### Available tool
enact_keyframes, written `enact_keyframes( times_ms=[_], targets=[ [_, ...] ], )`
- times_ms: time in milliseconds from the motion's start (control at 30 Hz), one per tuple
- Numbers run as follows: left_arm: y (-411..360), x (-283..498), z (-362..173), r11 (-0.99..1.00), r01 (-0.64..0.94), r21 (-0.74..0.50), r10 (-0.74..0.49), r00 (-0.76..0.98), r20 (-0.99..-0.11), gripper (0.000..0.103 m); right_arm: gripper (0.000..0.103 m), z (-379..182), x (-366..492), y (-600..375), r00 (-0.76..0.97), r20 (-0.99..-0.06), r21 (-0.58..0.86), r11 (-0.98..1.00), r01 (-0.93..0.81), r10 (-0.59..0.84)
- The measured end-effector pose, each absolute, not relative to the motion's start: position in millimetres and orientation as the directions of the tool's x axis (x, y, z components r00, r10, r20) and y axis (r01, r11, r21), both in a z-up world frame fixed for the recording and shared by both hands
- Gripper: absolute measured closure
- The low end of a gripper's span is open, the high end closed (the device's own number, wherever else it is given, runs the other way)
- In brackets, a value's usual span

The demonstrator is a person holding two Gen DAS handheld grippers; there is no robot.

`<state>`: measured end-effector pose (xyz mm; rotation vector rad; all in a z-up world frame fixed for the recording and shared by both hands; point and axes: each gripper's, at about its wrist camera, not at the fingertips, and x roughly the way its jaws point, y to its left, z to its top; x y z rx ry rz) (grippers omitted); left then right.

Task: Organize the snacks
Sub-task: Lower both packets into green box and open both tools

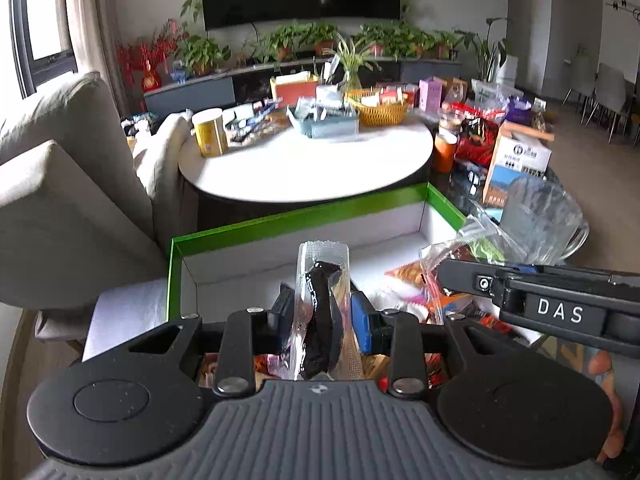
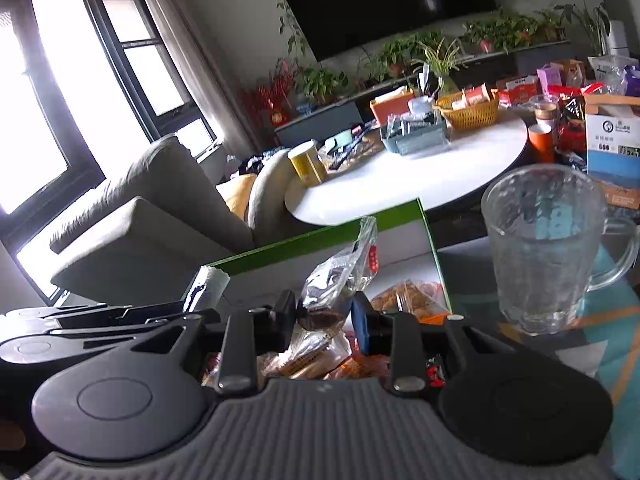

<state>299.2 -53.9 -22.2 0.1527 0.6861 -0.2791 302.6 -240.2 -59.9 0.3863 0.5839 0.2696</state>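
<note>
My left gripper (image 1: 320,314) is shut on a clear packet with a dark snack (image 1: 322,308) inside, held upright over the green-rimmed white box (image 1: 280,220). In the right wrist view my right gripper (image 2: 325,318) is shut on a crinkled clear snack bag (image 2: 340,280) with dark contents, above the same box (image 2: 400,216). More snack packets (image 1: 412,276) lie in the box's right part, orange ones (image 2: 412,296) among them. The right gripper's body (image 1: 560,300) reaches in from the right in the left wrist view. The left gripper's body (image 2: 100,320) lies at the left in the right wrist view.
A glass mug (image 2: 548,248) stands right of the box. Behind is a round white table (image 1: 312,160) with a yellow can (image 1: 210,132), a grey tray (image 1: 324,120) and an orange basket (image 1: 380,110). A grey sofa (image 1: 60,184) is left; cartons (image 1: 516,160) right.
</note>
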Motion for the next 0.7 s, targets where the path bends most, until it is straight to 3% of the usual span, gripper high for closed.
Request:
enact_keyframes(
  times_ms=[400,700],
  targets=[
    [-53,299,-30,0.954,0.296,0.047,-0.189,0.715,-0.673,0.072,0.069,-65,298,-246,0.796,-0.500,0.434,0.894,-0.111,0.342],
    [-51,293,-25,0.959,0.278,0.048,-0.180,0.731,-0.658,0.065,0.069,-58,291,-247,0.799,-0.497,0.425,0.898,-0.115,0.338]
  ],
)
